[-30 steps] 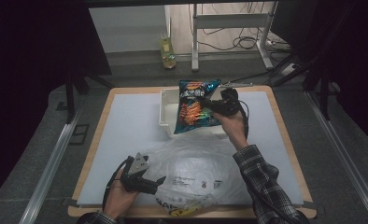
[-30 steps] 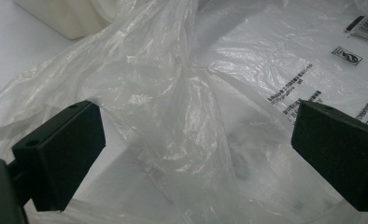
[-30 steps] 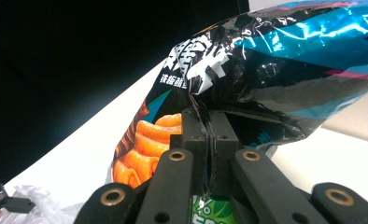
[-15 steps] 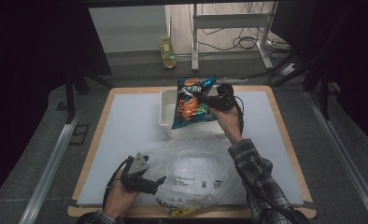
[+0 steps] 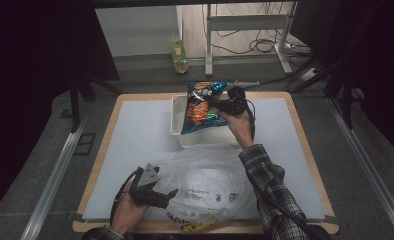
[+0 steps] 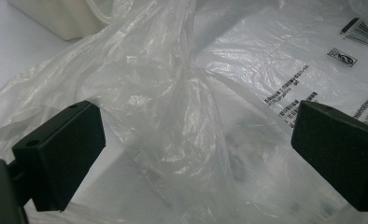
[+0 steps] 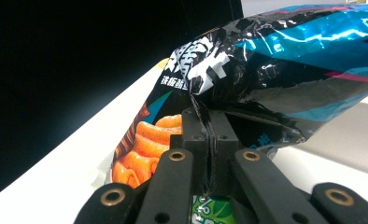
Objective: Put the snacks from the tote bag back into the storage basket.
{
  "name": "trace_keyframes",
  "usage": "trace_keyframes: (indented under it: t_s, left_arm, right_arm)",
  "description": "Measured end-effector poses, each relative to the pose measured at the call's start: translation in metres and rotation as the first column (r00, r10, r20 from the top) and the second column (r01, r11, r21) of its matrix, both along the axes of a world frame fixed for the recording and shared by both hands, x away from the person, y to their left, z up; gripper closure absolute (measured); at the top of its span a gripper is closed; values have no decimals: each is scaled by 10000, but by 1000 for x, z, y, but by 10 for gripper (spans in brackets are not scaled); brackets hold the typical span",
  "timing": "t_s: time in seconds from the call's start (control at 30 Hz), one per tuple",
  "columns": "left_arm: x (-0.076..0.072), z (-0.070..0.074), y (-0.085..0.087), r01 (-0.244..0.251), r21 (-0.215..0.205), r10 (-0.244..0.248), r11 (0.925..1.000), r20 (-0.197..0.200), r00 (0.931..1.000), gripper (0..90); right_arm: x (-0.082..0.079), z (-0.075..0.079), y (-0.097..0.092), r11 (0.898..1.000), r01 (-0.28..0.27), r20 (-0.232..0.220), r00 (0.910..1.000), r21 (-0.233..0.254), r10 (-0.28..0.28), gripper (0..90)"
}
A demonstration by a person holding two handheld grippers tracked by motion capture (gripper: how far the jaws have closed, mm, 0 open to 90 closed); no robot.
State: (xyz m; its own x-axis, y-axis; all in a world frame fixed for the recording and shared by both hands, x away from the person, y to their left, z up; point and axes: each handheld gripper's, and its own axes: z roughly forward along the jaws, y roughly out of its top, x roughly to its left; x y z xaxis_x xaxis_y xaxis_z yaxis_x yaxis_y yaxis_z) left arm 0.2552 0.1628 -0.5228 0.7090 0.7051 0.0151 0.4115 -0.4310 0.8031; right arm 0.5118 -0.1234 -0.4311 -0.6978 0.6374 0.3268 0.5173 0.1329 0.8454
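At the lower left of the high view, the left gripper [image 5: 171, 193] rests with fingers wide apart at the plastic bag [image 5: 210, 175], whose mouth faces it. Upper centre, the right gripper [image 5: 220, 104] pinches the snack bag [image 5: 201, 106], hanging lengthwise over the white bin [image 5: 176, 120], above and beyond the plastic bag.

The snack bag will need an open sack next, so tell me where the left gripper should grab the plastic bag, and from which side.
Take the raised crumpled fold of the plastic bag that stands between the open left gripper jaws, coming in level from the person's side. That ridge stands up off the table, so both pads can close on it; the flat printed part offers nothing to pinch.
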Motion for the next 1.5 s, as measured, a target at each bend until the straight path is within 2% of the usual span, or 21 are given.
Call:
trace_keyframes:
  t_s: [0.23,0.33,0.5,0.87,1.07,1.2,1.3,1.5]
  left_arm:
    - [0,0,0,16,-3,-16,10000,-32,10000,26]
    - [0,-1,0,15,3,-15,10000,-68,10000,26]
    - [1,-1,1,4,-43,-4,10000,-89,10000,26]
    - [1,-1,1,22,-40,-22,10000,-117,9999,26]
    - [1,-1,1,36,-14,-36,10000,-117,9999,26]
    - [1,-1,1,34,-15,-34,10000,-117,9999,26]
    - [1,-1,0,43,4,-43,10000,-117,9999,26]
    - [1,-1,0,58,61,-58,10000,-113,9999,27]
  right_arm:
    - [6,-1,9,10000,-50,107,9999,23,49,875]
    - [10,-2,12,9998,-68,198,9998,-175,72,876]
    - [18,-7,16,10000,-22,105,9999,17,22,876]
    - [23,-14,32,9995,-323,278,9991,-43,324,872]
    - [24,-22,33,9992,-383,82,9992,-84,384,855]
    - [24,-27,38,9975,-531,36,9986,-461,533,842]
    - [23,-30,40,9958,-555,-166,9984,-723,545,829]
    - [26,-37,40,9952,-580,-501,9973,-788,541,795]
